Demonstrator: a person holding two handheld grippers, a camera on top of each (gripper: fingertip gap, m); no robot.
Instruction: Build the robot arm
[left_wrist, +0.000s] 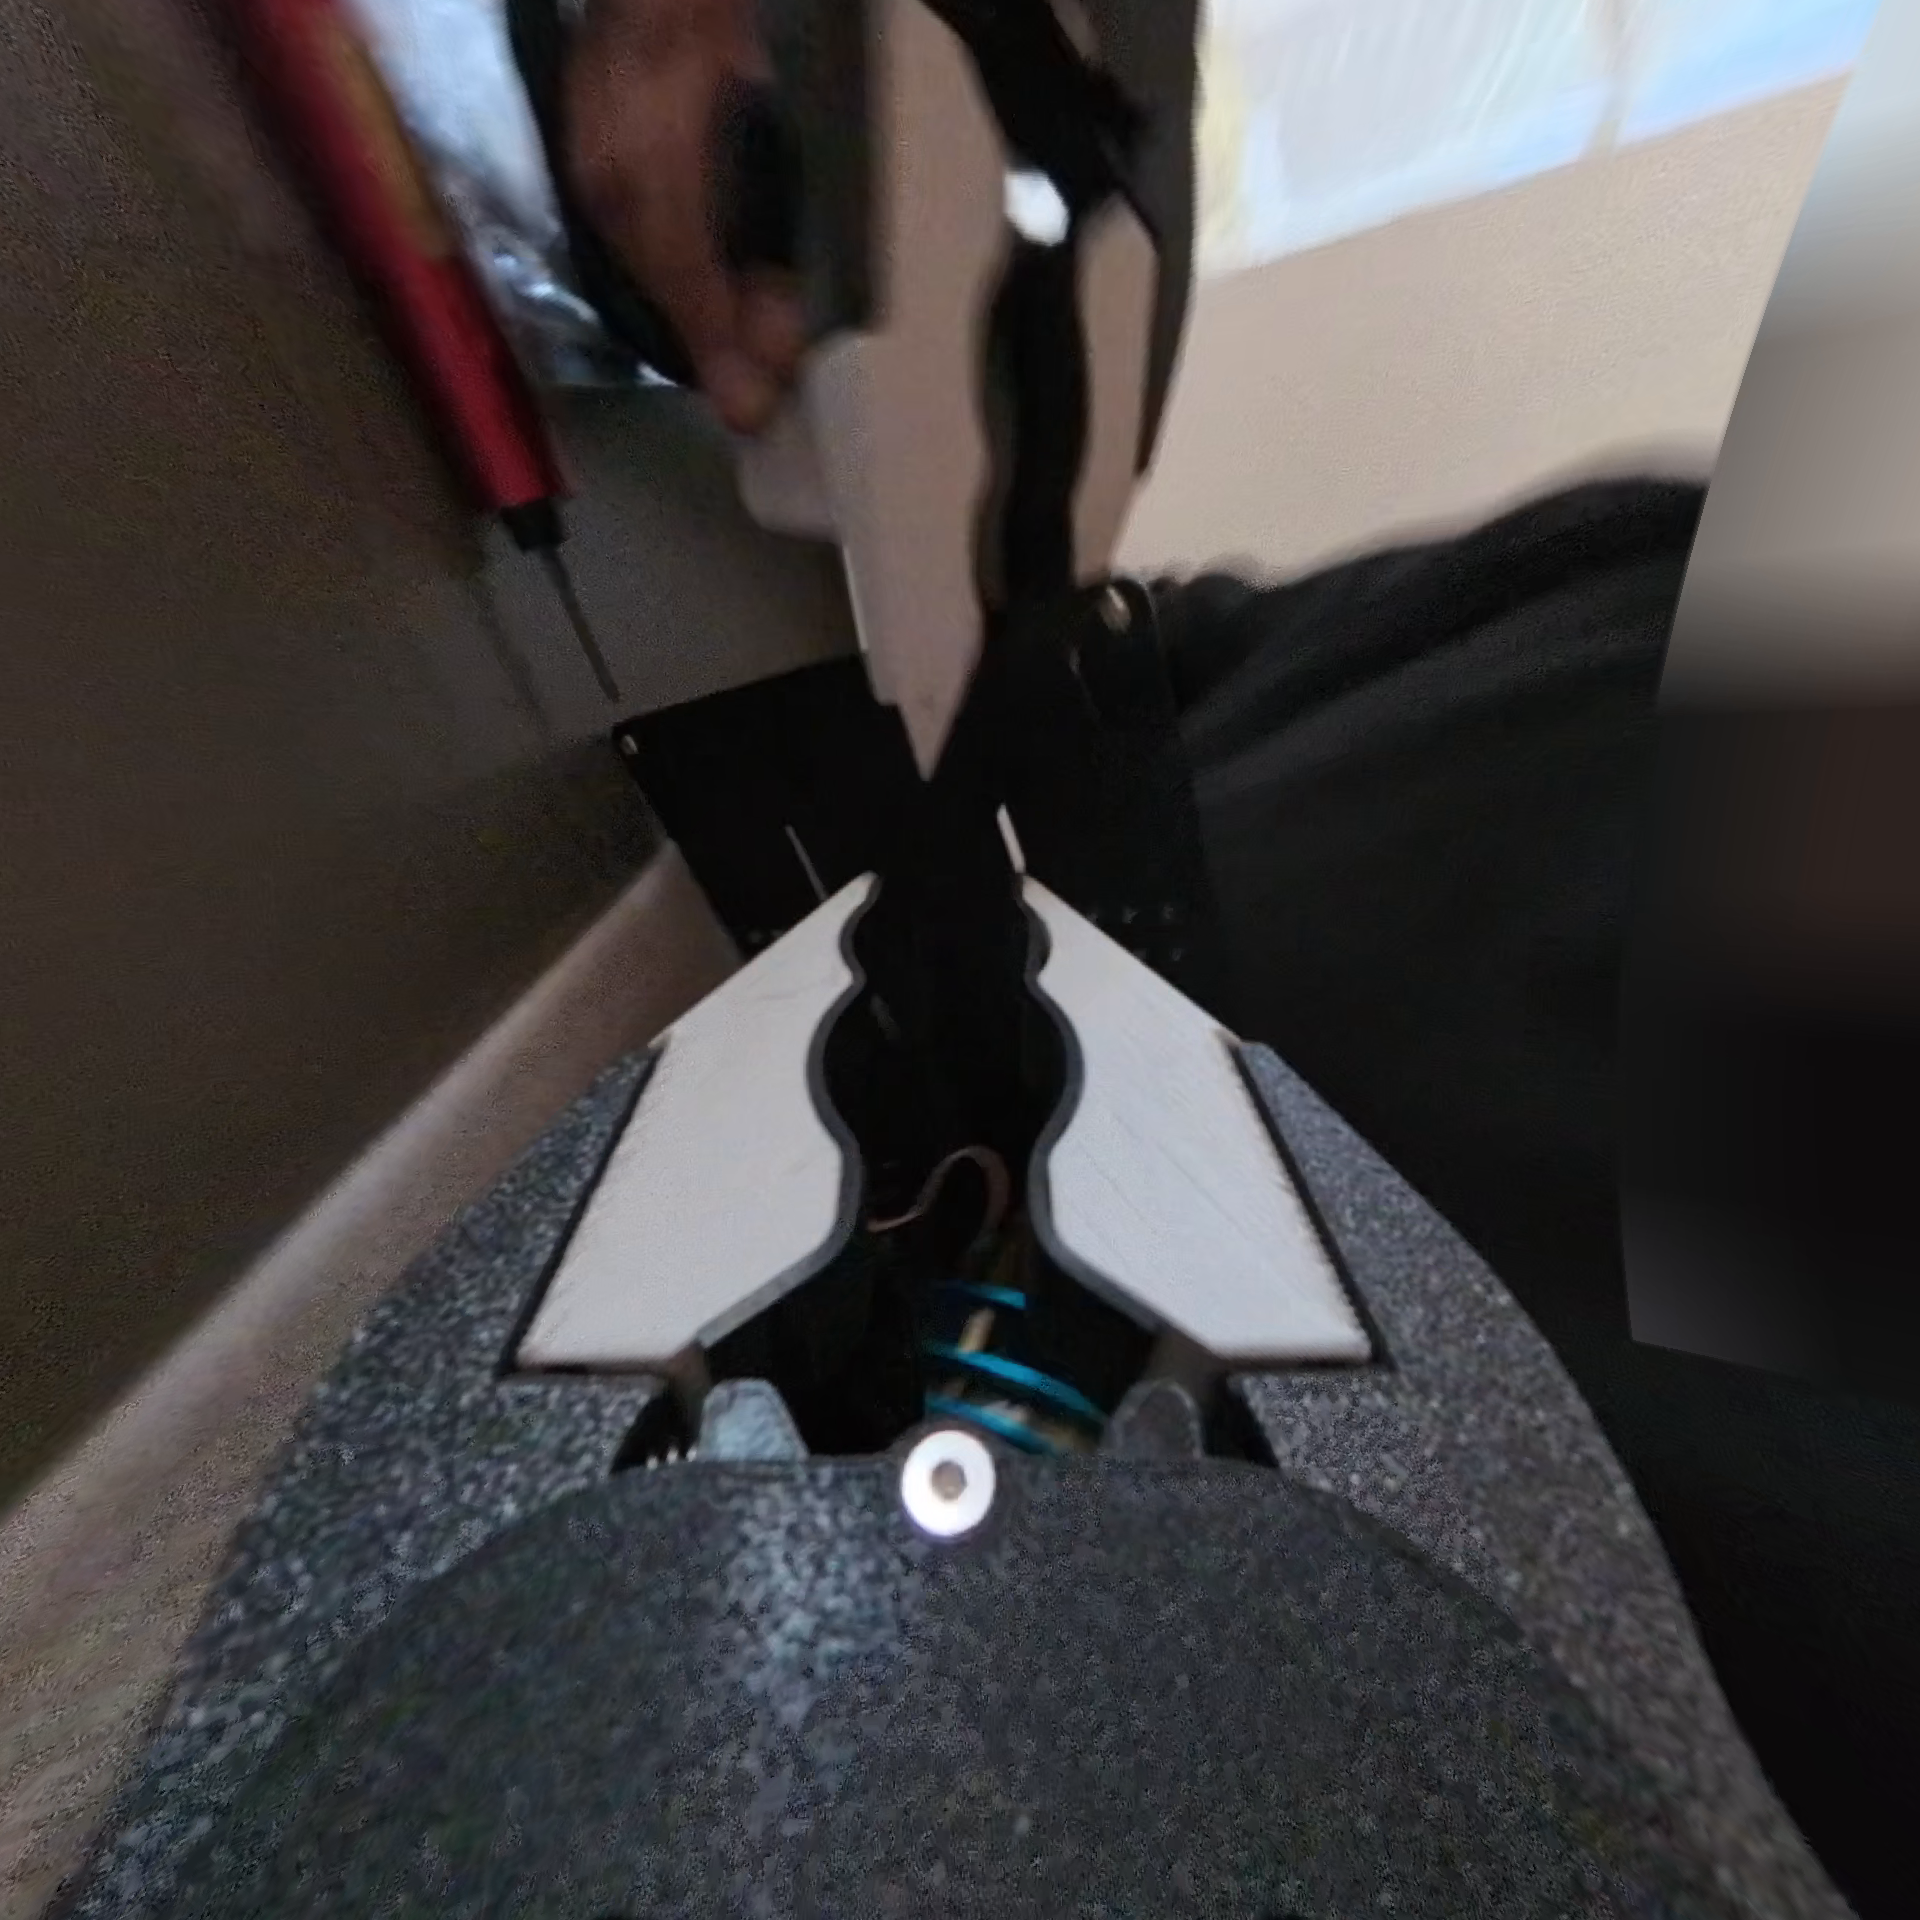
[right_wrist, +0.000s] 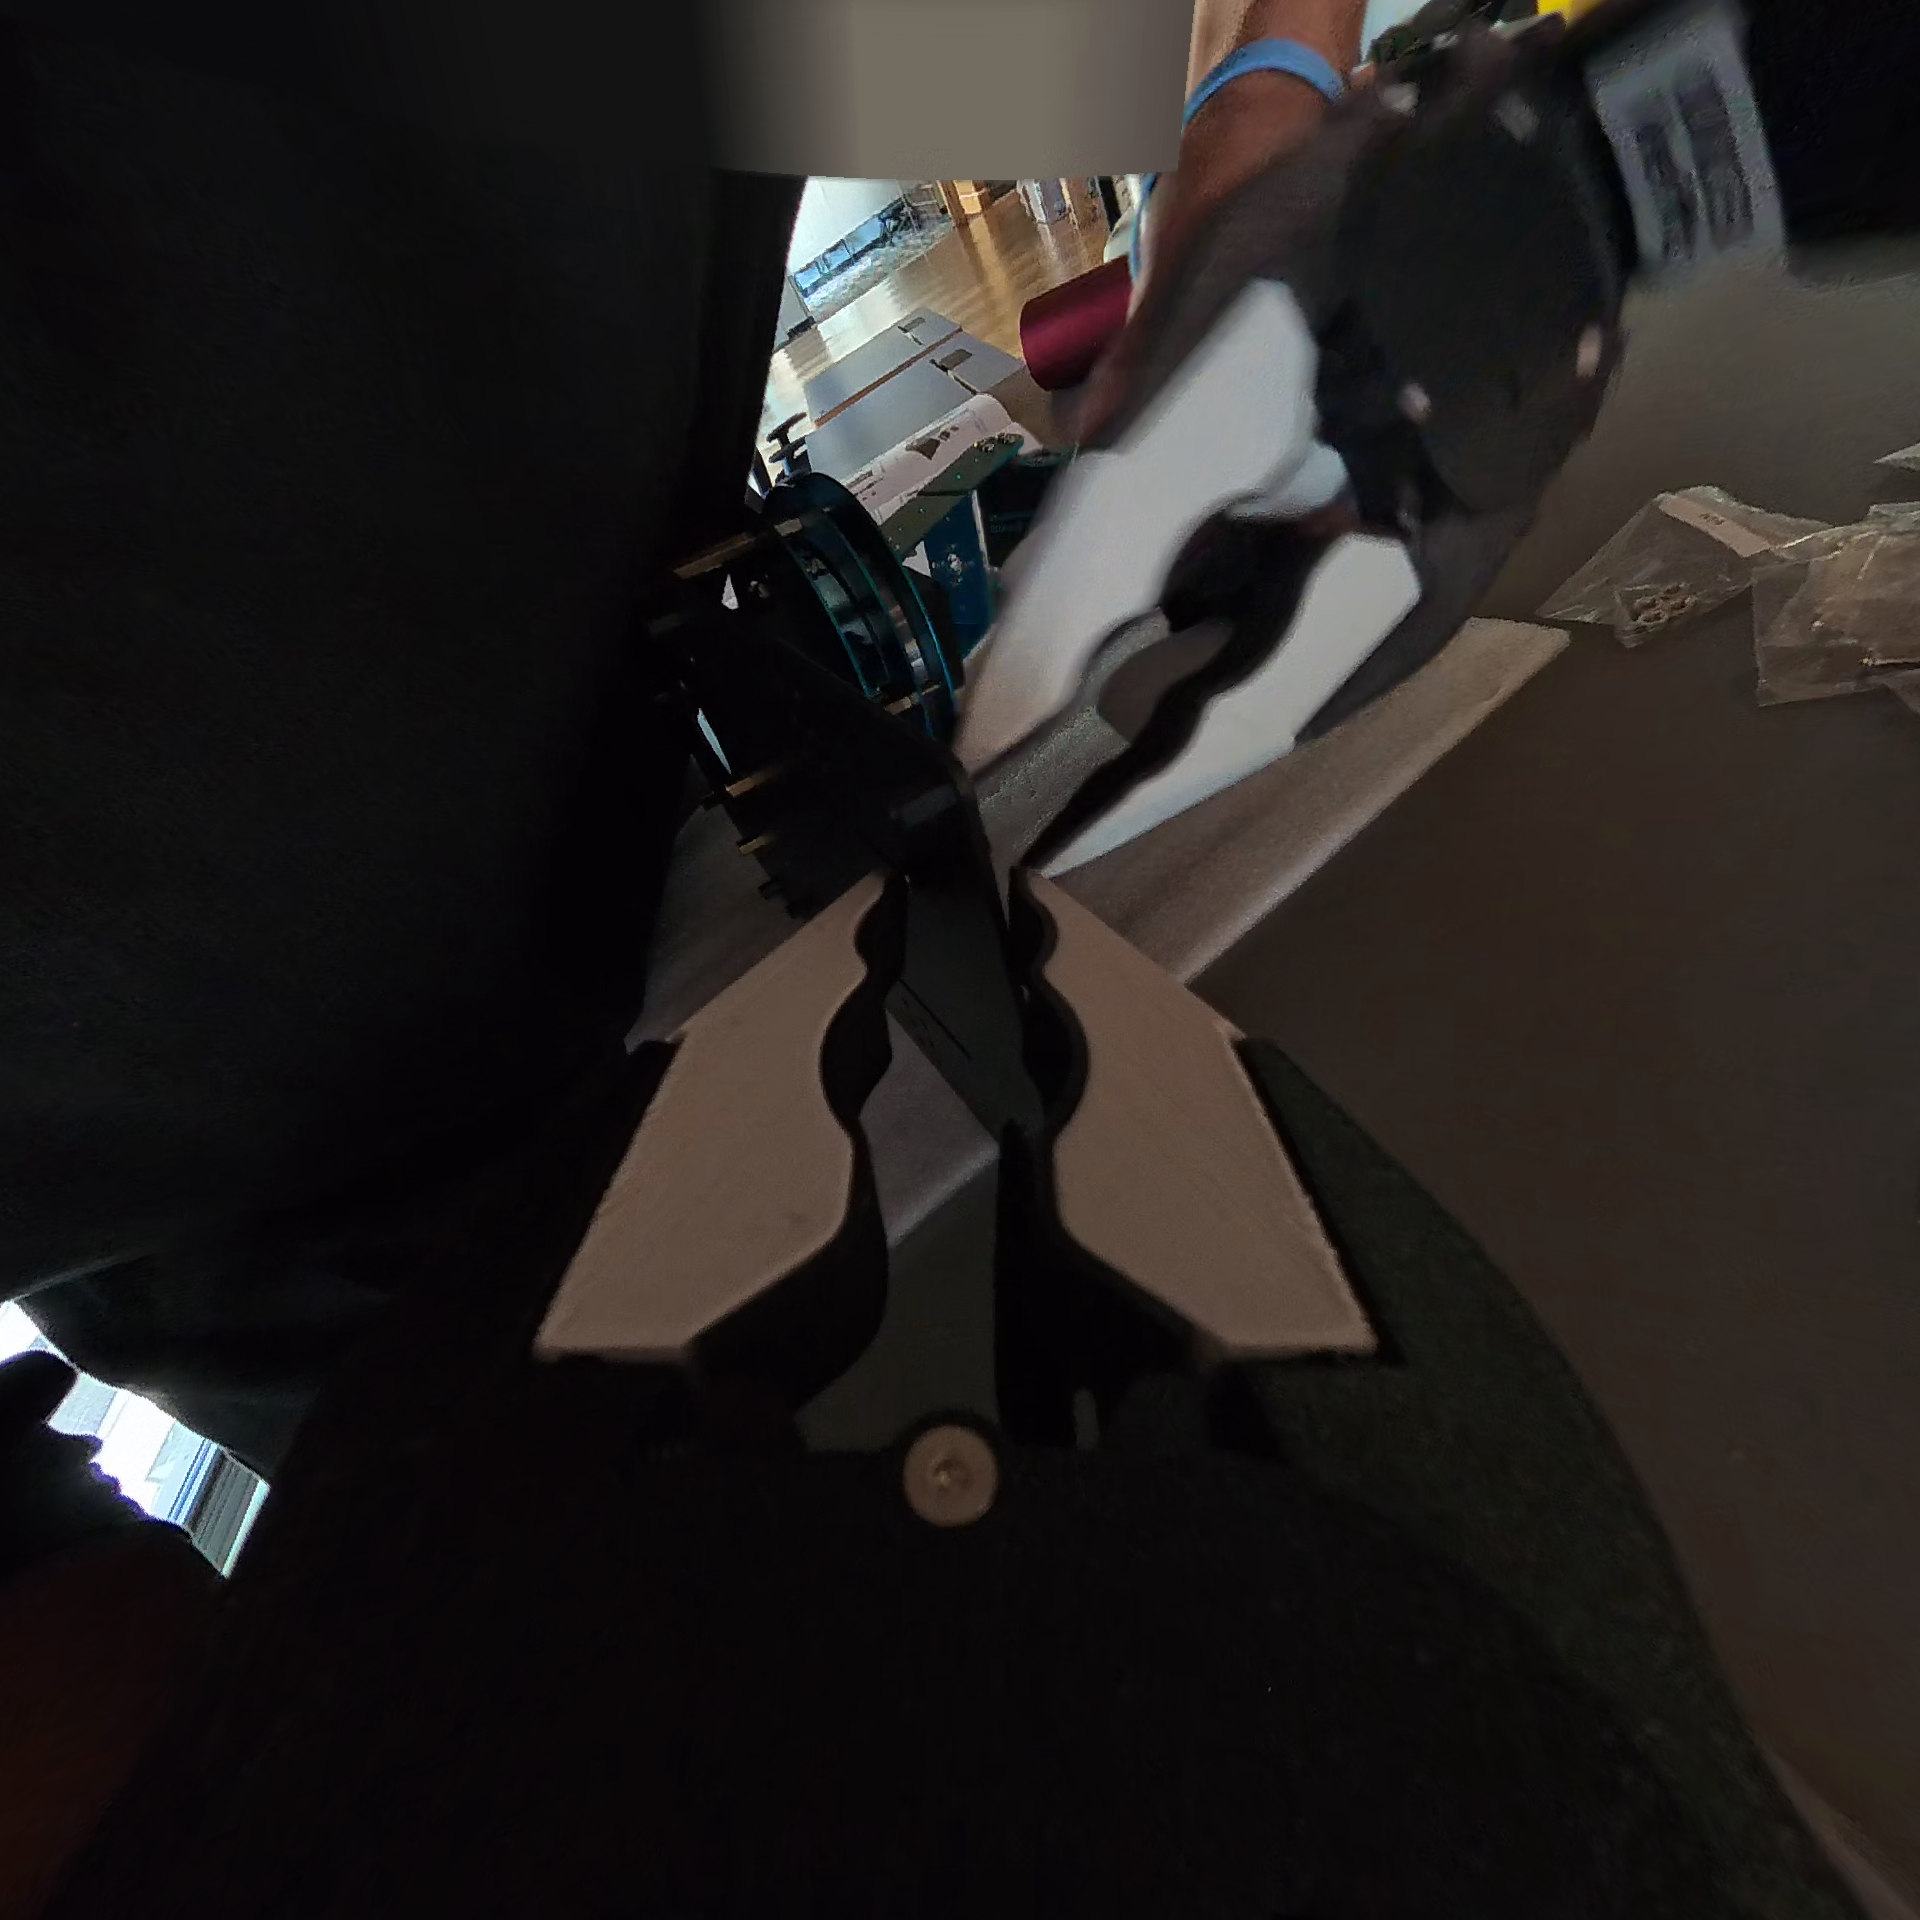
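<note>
A flat black plate (left_wrist: 727, 810) with small holes is part of an assembly with a blue ring (right_wrist: 862, 603) and brass standoffs. My left gripper (left_wrist: 948, 888) has its white fingers closed on the plate's near edge. My right gripper (right_wrist: 958, 883) grips the same plate (right_wrist: 883, 790), which runs edge-on between its fingers. In the left wrist view the right gripper (left_wrist: 935, 769) comes down from above, held by a hand (left_wrist: 686, 229), its tips meeting the plate just beyond mine. In the right wrist view the left gripper (right_wrist: 1039, 842) reaches in from the upper right.
A red-handled screwdriver (left_wrist: 416, 260) lies at the left on the grey table (left_wrist: 260, 727). Black cloth (left_wrist: 1455, 727) fills the right side. Clear plastic bags of small parts (right_wrist: 1766, 603) lie at the right, and a dark red cylinder (right_wrist: 1070, 322) stands behind. Only a small space, under 4 cm, lies between the two pairs of fingers. The red-handled screwdriver (left_wrist: 416, 260) is about 12 centimetres from both grippers' fingertips.
</note>
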